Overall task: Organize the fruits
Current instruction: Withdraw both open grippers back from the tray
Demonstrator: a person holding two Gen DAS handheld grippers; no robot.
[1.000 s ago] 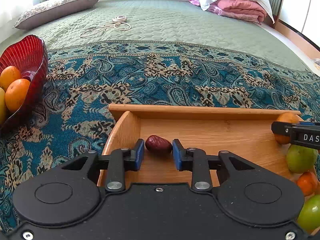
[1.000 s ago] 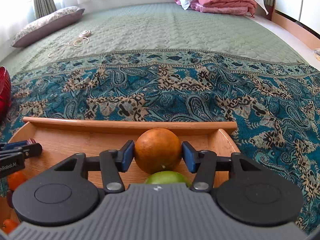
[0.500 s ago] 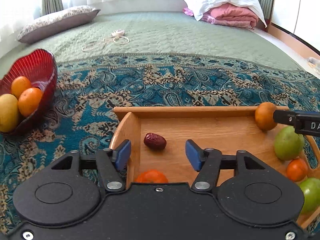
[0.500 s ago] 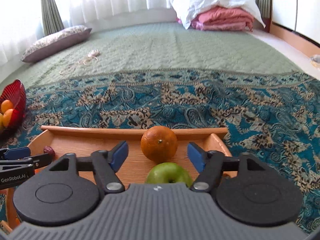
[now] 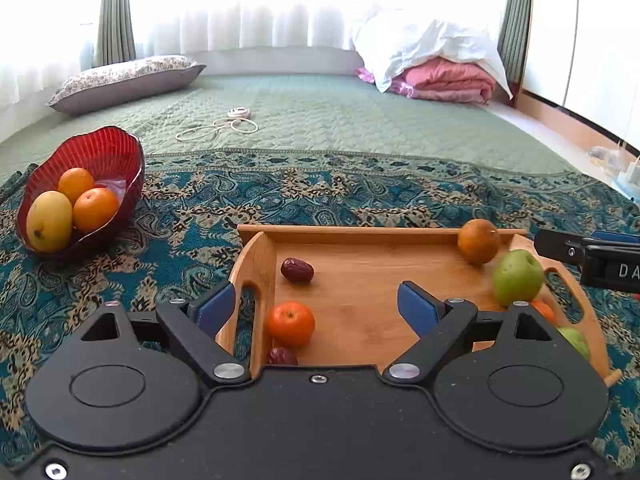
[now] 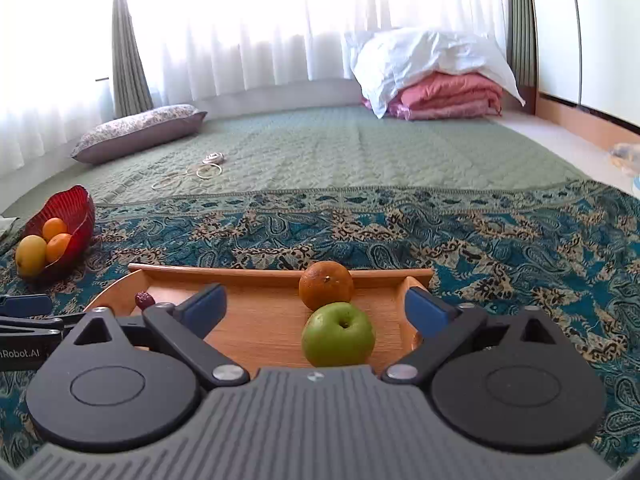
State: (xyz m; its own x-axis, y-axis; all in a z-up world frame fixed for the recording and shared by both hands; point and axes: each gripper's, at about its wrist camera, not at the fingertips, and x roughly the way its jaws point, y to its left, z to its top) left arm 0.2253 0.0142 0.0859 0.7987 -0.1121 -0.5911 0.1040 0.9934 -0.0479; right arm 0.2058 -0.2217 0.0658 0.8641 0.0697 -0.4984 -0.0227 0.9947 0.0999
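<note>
A wooden tray (image 5: 372, 312) (image 6: 260, 320) lies on the patterned cloth. In it are a red date (image 5: 297, 270) (image 6: 144, 300), a small tangerine (image 5: 290, 323), a dull orange (image 5: 478, 241) (image 6: 326, 285) at the far rim and a green apple (image 5: 517, 277) (image 6: 338, 334). My left gripper (image 5: 316, 308) is open and empty, above the tray's left end. My right gripper (image 6: 316, 306) is open and empty, above and behind the apple and orange. A red glass bowl (image 5: 108, 152) (image 6: 74, 204) with two oranges and a yellow mango stands to the left.
A second date (image 5: 282, 357) and more fruit (image 5: 576, 340) lie at the tray's near edge. A coiled white cable (image 5: 224, 126), a flat pillow (image 5: 124, 80) and folded bedding (image 5: 440, 72) lie farther back on the green quilt.
Both grippers opened and drew back and up. The left one let go of the date, the right one let go of the orange; both fruits now rest in the tray.
</note>
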